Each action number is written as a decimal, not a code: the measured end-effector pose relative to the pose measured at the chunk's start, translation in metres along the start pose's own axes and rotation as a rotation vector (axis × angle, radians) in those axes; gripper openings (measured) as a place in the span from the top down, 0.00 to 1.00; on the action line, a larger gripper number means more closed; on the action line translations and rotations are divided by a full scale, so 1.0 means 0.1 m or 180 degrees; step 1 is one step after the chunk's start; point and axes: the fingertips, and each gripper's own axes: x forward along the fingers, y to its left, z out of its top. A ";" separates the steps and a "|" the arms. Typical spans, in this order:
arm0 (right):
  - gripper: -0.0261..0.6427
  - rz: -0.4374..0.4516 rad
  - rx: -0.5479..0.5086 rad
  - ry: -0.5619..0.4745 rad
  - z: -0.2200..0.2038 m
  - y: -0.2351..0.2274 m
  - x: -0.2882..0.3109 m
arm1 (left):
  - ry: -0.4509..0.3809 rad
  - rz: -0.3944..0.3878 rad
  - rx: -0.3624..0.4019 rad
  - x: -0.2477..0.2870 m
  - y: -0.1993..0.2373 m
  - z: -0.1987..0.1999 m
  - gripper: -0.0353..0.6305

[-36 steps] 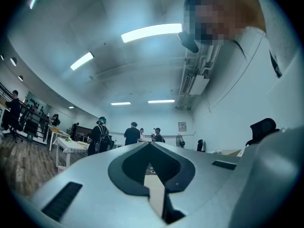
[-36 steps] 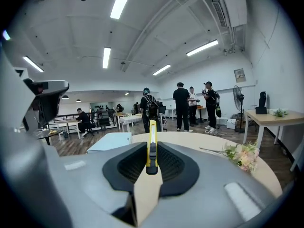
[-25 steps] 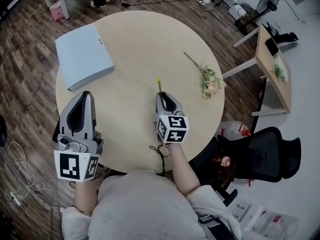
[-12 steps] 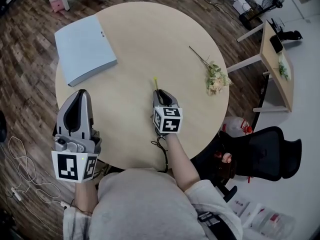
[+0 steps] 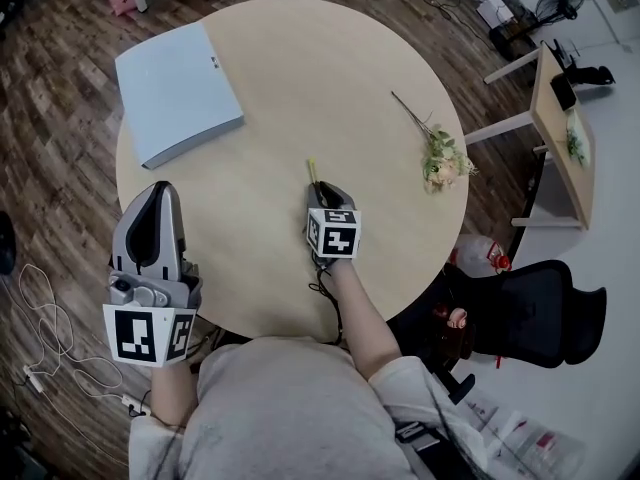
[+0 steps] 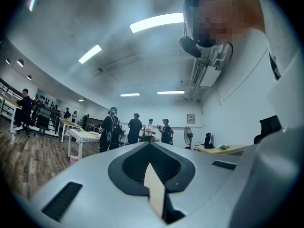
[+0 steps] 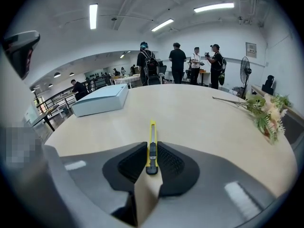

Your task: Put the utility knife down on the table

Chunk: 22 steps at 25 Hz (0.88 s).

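My right gripper is shut on the yellow utility knife over the middle of the round table. In the right gripper view the knife sticks forward from between the dark pads of the right gripper, low above the tabletop. I cannot tell if it touches the wood. My left gripper is over the table's near left edge; it is shut with nothing in it. In its own view the left gripper points up at the room and ceiling.
A light blue binder lies at the table's far left, also in the right gripper view as the binder. A dried flower sprig lies at the right edge. A black chair stands to the right. People stand far behind the table.
The right gripper with the knife has tipped steeper and shifted a little left and toward the table. The left gripper has stayed where it was.
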 end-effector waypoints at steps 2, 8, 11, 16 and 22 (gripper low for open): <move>0.85 -0.0004 -0.0015 0.0039 -0.02 0.01 0.04 | 0.0017 0.0024 -0.0002 0.00 0.03 -0.02 0.93; 0.85 -0.0040 -0.0052 0.0138 -0.07 0.03 0.12 | 0.0042 0.0074 -0.0008 -0.02 0.09 -0.05 0.94; 0.85 -0.0059 -0.0060 0.0182 -0.10 0.04 0.14 | 0.0059 0.0083 -0.0011 -0.03 0.11 -0.06 0.94; 0.85 -0.0098 -0.0093 0.0212 -0.11 0.05 0.17 | 0.0066 0.0091 -0.0010 -0.01 0.15 -0.07 0.94; 0.84 -0.0118 -0.0111 0.0228 -0.10 0.05 0.18 | 0.0065 0.0089 -0.0017 0.00 0.17 -0.08 0.94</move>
